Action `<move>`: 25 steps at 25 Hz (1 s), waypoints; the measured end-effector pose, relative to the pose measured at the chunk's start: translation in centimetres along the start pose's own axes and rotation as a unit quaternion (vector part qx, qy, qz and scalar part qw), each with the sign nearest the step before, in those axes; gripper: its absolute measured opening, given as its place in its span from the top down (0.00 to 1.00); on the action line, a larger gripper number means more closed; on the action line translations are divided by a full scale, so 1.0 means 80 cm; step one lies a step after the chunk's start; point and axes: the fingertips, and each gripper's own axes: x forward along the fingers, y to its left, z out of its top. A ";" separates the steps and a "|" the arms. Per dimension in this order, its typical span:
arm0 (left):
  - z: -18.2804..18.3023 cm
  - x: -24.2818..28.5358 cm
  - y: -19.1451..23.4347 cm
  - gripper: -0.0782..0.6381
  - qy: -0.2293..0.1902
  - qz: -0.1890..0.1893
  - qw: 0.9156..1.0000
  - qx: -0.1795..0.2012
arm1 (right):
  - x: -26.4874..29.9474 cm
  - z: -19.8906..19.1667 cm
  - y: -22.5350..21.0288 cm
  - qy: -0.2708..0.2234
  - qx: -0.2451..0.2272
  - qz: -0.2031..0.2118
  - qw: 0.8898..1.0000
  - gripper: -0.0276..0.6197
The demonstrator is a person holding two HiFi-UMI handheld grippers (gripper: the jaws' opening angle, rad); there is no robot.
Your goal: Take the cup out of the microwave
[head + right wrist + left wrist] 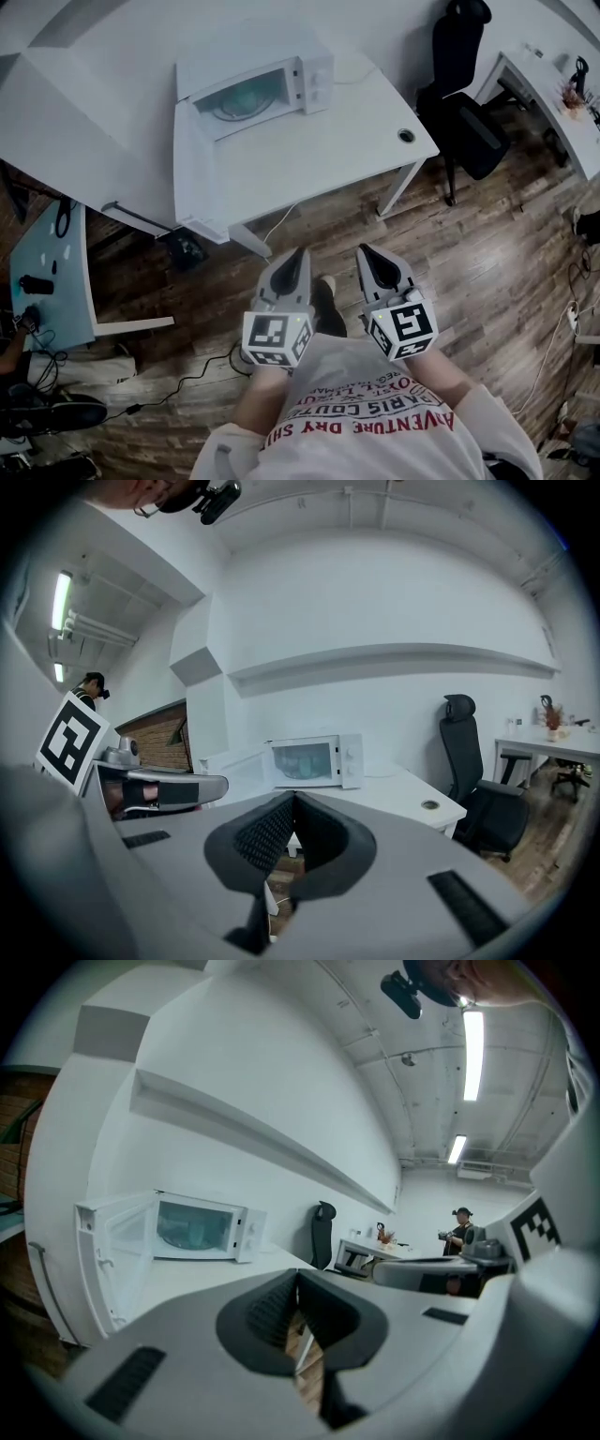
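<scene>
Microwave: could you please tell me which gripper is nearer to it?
Left. The left gripper hangs over the floor, short of the desk, roughly facing the microwave; the right gripper is beside it, further toward the chair.

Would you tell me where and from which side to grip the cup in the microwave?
Likely by its side wall, entering straight through the microwave's open front; the door hangs open at the left, leaving only that way in. The cup is too faint to show a handle.
</scene>
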 end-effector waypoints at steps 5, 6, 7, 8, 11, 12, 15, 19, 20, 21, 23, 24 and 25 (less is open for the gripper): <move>0.005 0.057 0.022 0.88 0.000 -0.004 1.000 -0.008 | 0.046 0.002 -0.027 0.008 -0.010 0.003 1.000 0.94; 0.009 0.071 0.027 0.88 -0.001 -0.006 1.000 -0.009 | 0.057 0.005 -0.034 0.009 -0.011 0.002 1.000 0.94; 0.014 0.087 0.032 0.88 -0.004 -0.008 1.000 -0.008 | 0.070 0.009 -0.042 0.009 -0.013 0.002 1.000 0.94; 0.021 0.104 0.037 0.88 -0.007 -0.012 1.000 -0.007 | 0.084 0.014 -0.049 0.008 -0.016 0.002 1.000 0.94; 0.044 0.155 0.058 0.88 -0.014 -0.020 1.000 -0.002 | 0.131 0.031 -0.070 0.005 -0.024 0.001 1.000 0.94; 0.050 0.171 0.067 0.88 -0.013 -0.021 1.000 -0.003 | 0.148 0.035 -0.075 0.007 -0.025 0.002 1.000 0.94; 0.068 0.214 0.101 0.88 -0.012 -0.015 1.000 -0.005 | 0.204 0.047 -0.091 0.017 -0.029 0.012 0.999 0.94; 0.095 0.269 0.152 0.88 -0.012 -0.001 1.000 -0.005 | 0.281 0.075 -0.113 0.016 -0.037 0.024 0.999 0.94; 0.101 0.280 0.166 0.88 -0.013 0.005 1.000 -0.006 | 0.300 0.082 -0.117 0.015 -0.039 0.029 0.999 0.94; 0.107 0.290 0.179 0.88 -0.015 0.012 1.000 -0.006 | 0.318 0.087 -0.120 0.015 -0.040 0.034 0.999 0.94; 0.117 0.309 0.204 0.88 -0.017 0.023 1.000 -0.004 | 0.352 0.095 -0.129 0.013 -0.040 0.040 0.998 0.94; 0.120 0.317 0.216 0.88 -0.018 0.030 0.999 -0.003 | 0.367 0.098 -0.132 0.013 -0.040 0.042 0.998 0.94; 0.123 0.325 0.228 0.88 -0.017 0.039 0.999 -0.004 | 0.382 0.100 -0.135 0.014 -0.040 0.047 0.998 0.94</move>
